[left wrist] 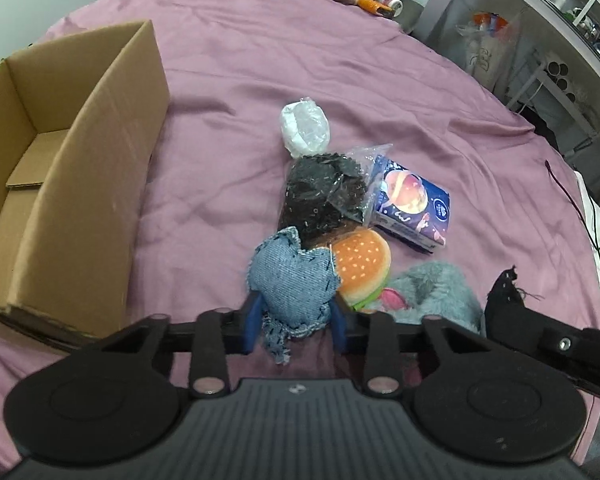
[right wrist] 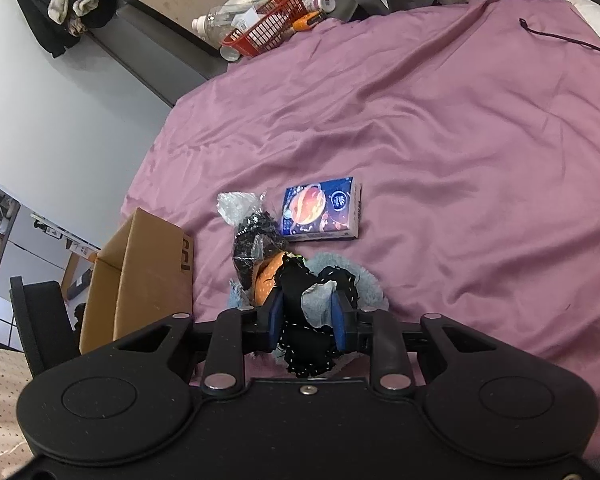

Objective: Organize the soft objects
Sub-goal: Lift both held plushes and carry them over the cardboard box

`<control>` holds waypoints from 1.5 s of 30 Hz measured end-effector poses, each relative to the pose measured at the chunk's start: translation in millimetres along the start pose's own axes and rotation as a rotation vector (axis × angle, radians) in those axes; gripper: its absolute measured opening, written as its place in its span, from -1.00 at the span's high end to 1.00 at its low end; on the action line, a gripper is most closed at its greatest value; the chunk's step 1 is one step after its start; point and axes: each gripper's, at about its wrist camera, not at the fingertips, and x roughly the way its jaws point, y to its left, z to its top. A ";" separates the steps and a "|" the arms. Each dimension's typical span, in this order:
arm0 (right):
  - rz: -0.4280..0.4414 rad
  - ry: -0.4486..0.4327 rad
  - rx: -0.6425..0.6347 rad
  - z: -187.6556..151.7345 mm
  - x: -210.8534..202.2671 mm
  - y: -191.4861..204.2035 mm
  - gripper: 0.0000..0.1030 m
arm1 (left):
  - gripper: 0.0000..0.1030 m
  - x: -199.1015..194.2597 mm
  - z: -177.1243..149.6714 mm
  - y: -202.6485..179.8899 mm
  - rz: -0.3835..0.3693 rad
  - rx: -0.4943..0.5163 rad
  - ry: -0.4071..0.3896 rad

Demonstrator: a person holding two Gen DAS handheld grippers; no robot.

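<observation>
Surface: purple bedsheet [left wrist: 380,80], cardboard box [left wrist: 80,184] at its left.
Left gripper [left wrist: 294,320]: clamped on denim pouch [left wrist: 292,280].
Right gripper [right wrist: 306,320]: clamped on black stitched pouch [right wrist: 304,340].
Pile: burger plush [left wrist: 362,272], grey fluffy toy [left wrist: 432,292], tissue pack [left wrist: 414,206], touching or just beside one another.

Left gripper [left wrist: 294,322], right gripper [right wrist: 306,322]: matte black ribbed bodies, twin round discs, silver pivot rivets at 6 o'clock, blue finger pads [left wrist: 252,320].

Frayed denim cushion [left wrist: 292,284] touches burger plush [left wrist: 362,270]; grey fluffy toy [left wrist: 432,292] beside; black stitched cushion [right wrist: 306,320] above.
</observation>
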 end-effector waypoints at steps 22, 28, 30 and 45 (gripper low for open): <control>0.065 -0.144 -0.177 -0.6 -25.6 39.9 0.52 | 0.60 -85.2 2.0 4.8 -0.017 0.013 -0.136; 0.078 -0.186 -0.214 2.1 -34.9 58.8 0.52 | 0.60 -112.8 5.0 12.6 -0.012 0.005 -0.189; 0.086 -0.196 -0.224 4.4 -38.4 67.1 0.52 | 0.60 -122.6 7.0 16.4 -0.010 -0.001 -0.208; 0.178 -0.282 -0.308 24.9 -59.4 139.6 0.52 | 0.60 -188.5 28.5 57.9 0.021 -0.071 -0.334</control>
